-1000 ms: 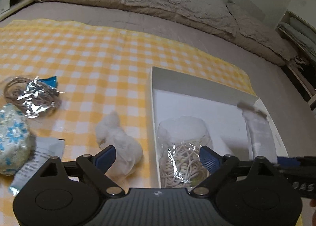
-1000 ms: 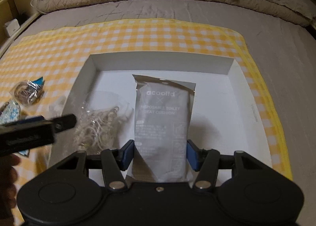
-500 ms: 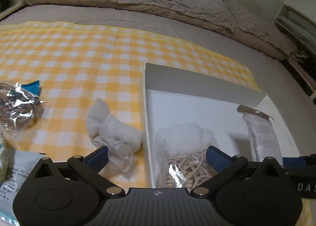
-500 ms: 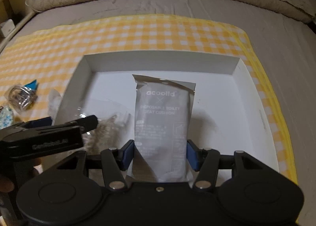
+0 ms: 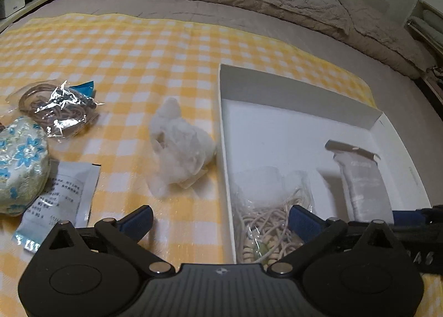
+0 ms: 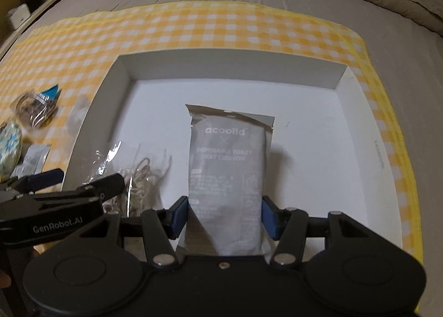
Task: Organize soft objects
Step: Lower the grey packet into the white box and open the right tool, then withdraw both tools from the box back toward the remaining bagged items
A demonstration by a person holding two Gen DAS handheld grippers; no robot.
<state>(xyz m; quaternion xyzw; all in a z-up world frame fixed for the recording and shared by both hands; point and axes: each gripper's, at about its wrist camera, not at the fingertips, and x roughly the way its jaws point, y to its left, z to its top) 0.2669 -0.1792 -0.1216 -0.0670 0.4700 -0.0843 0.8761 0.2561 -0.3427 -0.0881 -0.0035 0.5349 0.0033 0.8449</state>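
Right gripper (image 6: 224, 215): clenched on the grey toilet-seat-cushion packet (image 6: 227, 175), blue pads pressed to both of its long edges; packet held lengthwise, apparently just above the floor of the white box (image 6: 368, 184), near the box's middle.

Left gripper (image 5: 220, 218): released, jaws spread wide and empty; hung over the near left wall of the white box, one finger outside it, the other above the clear bag of cream cord (image 5: 265, 222).

Clear bag of cream cord: lay inside the box, in its near left corner, beside the packet and apart from it.

White fluffy wad (image 5: 180, 148): lay outside the box, just beside the left wall.

Printed sachet (image 5: 59, 200), blue-flowered pouch (image 5: 19, 167), clear bag of brown cord (image 5: 55, 109): lay farther left of the box, well apart from it, on the yellow checked cloth (image 5: 124, 48).

Step in hand, by judgement: packet being placed into the box, not yet let go.

Next move, by judgement: lowered flat beside the cord bag, then jaws opened; left gripper shifted leftward of the box wall and closed gently on the fluffy wad, likely to compress and slip.
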